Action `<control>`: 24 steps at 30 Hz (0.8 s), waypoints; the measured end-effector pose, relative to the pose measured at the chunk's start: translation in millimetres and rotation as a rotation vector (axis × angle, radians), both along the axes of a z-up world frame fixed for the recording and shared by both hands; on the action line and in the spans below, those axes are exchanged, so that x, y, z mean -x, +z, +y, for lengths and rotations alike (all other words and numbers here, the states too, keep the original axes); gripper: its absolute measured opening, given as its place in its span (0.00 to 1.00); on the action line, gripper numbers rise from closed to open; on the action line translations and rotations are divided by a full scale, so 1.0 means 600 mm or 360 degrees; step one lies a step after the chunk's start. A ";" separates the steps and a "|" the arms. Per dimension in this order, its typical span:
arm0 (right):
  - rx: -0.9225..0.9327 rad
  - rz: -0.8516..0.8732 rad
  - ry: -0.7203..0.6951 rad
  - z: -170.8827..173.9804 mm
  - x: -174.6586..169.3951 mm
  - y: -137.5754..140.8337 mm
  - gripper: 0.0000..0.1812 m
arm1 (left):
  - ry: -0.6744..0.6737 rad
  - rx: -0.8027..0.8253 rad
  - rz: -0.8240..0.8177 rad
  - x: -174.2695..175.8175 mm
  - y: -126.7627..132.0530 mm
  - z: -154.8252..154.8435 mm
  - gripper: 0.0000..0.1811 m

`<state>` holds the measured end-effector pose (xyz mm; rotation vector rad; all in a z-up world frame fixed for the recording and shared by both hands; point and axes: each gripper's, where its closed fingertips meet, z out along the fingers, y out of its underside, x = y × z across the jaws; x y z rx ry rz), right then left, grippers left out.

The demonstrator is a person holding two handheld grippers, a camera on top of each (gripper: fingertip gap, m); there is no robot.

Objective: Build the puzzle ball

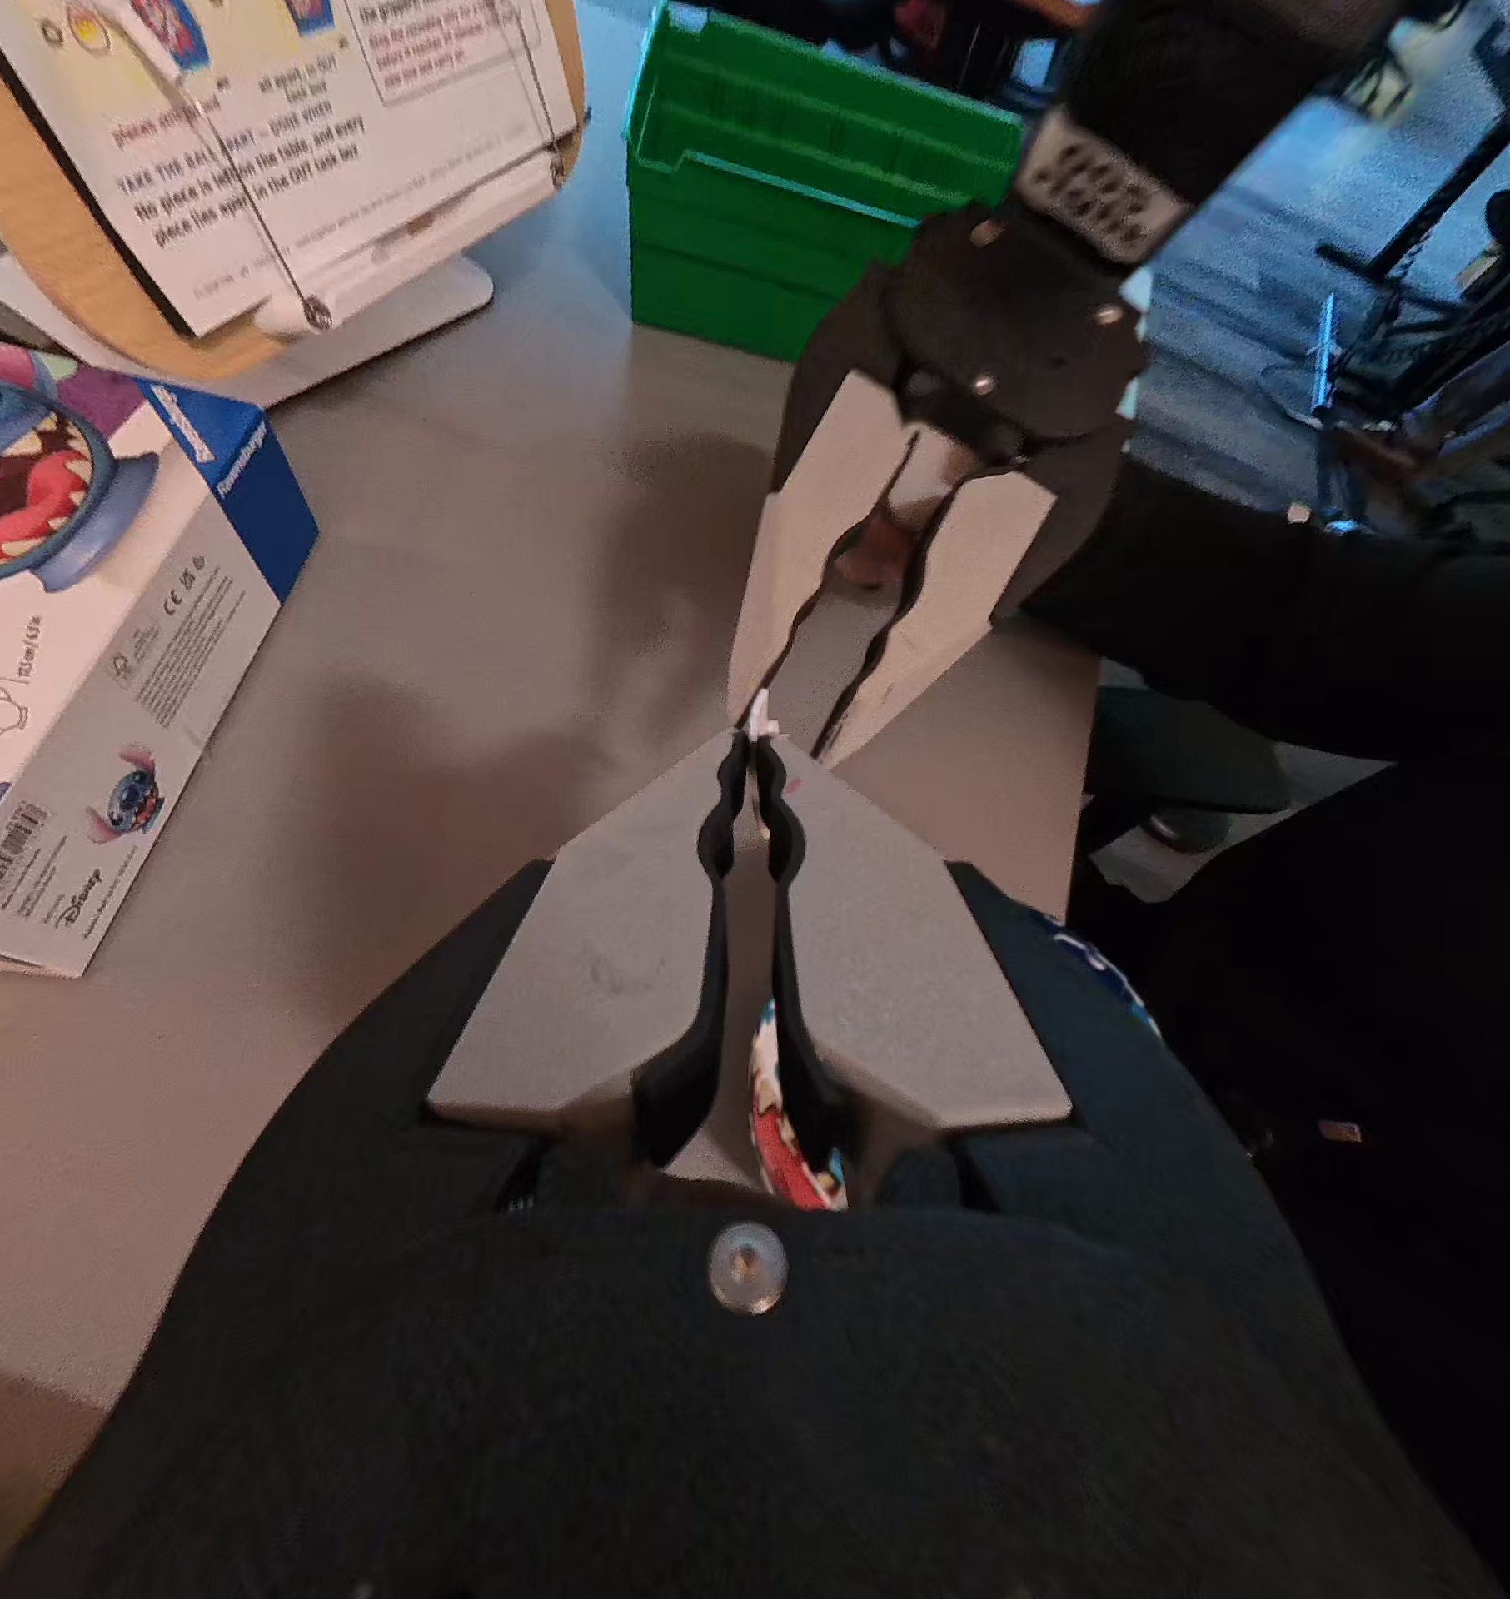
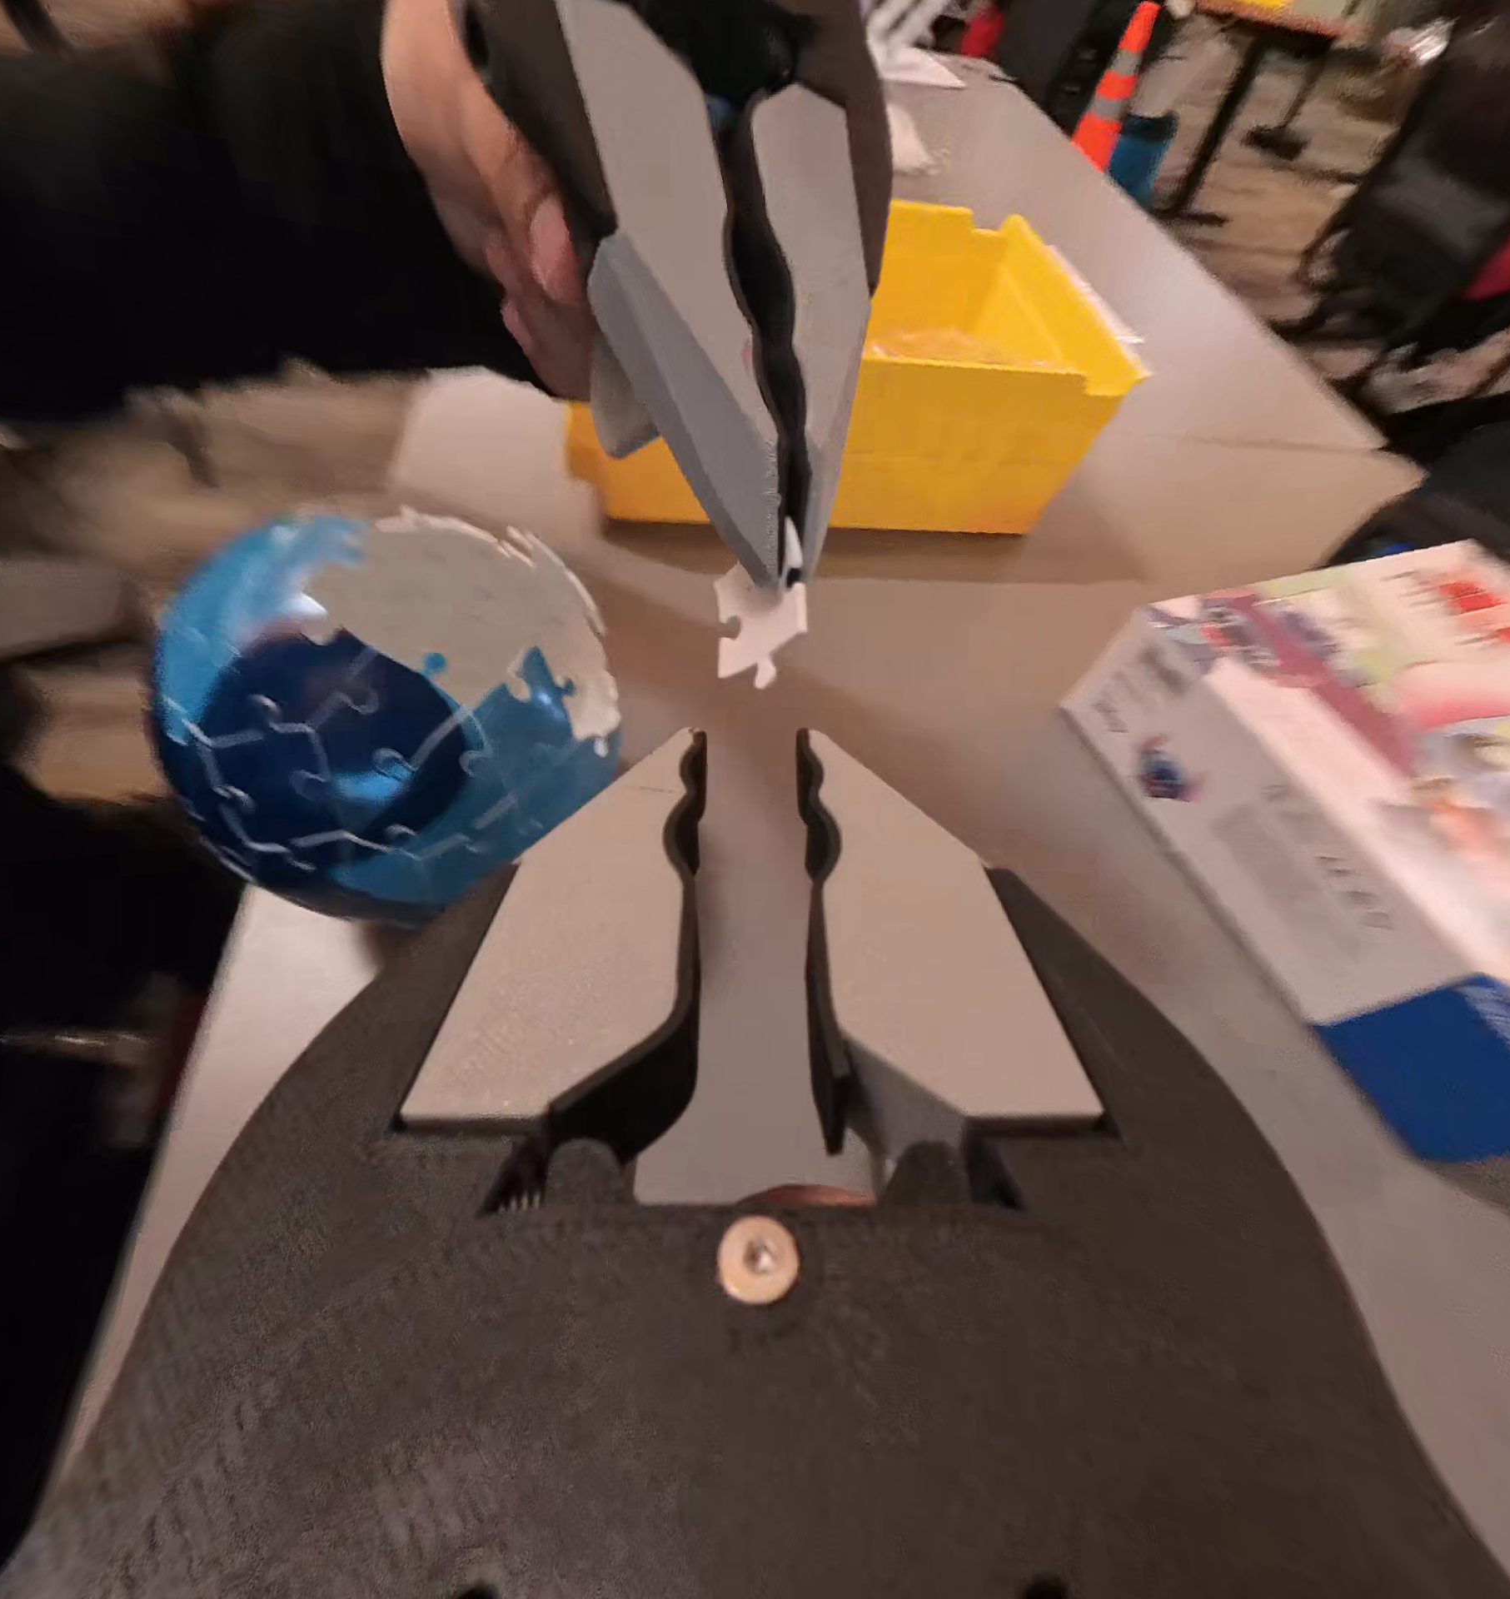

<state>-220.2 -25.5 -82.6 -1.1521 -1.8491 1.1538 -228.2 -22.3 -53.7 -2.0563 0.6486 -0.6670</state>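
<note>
My left gripper (image 1: 751, 751) is shut on a white puzzle piece (image 1: 764, 716) at its tips. In the right wrist view it (image 2: 787, 554) comes down from above with the piece (image 2: 760, 625) hanging below it, blank side showing. My right gripper (image 2: 753, 735) is open and empty, its tips just below the piece. In the left wrist view it (image 1: 784, 735) reaches in from the upper right, tip to tip with mine. The partly built blue puzzle ball (image 2: 379, 718) sits at the table edge, left of the right gripper, its top open. A coloured part of it (image 1: 786, 1116) shows under the left gripper.
A yellow bin (image 2: 993, 389) stands behind the grippers. The puzzle box (image 2: 1339, 779) lies to the right, and also shows in the left wrist view (image 1: 128, 606). A green bin (image 1: 777, 199) and an instruction sheet on a stand (image 1: 284, 130) are at the far side. A person's hand (image 2: 491, 190) holds the left gripper. Only a small space, under 4 cm, lies between the two pairs of fingers.
</note>
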 end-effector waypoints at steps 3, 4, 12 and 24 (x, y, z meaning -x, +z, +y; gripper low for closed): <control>0.0322 0.0047 0.0134 -0.026 0.002 0.020 0.11 | 0.0004 -0.0059 -0.0043 -0.005 0.012 -0.006 0.00; 0.0401 0.0064 0.0156 -0.030 0.004 0.027 0.10 | -0.0005 -0.0076 -0.0046 -0.008 0.013 -0.010 0.00; 0.0634 0.0034 0.0179 -0.030 0.012 0.034 0.00 | 0.0014 -0.0129 0.0066 -0.004 0.005 -0.026 0.00; 0.0553 -0.0029 0.0153 -0.034 0.029 0.020 0.00 | 0.0017 -0.0017 0.0252 0.015 -0.040 -0.043 0.00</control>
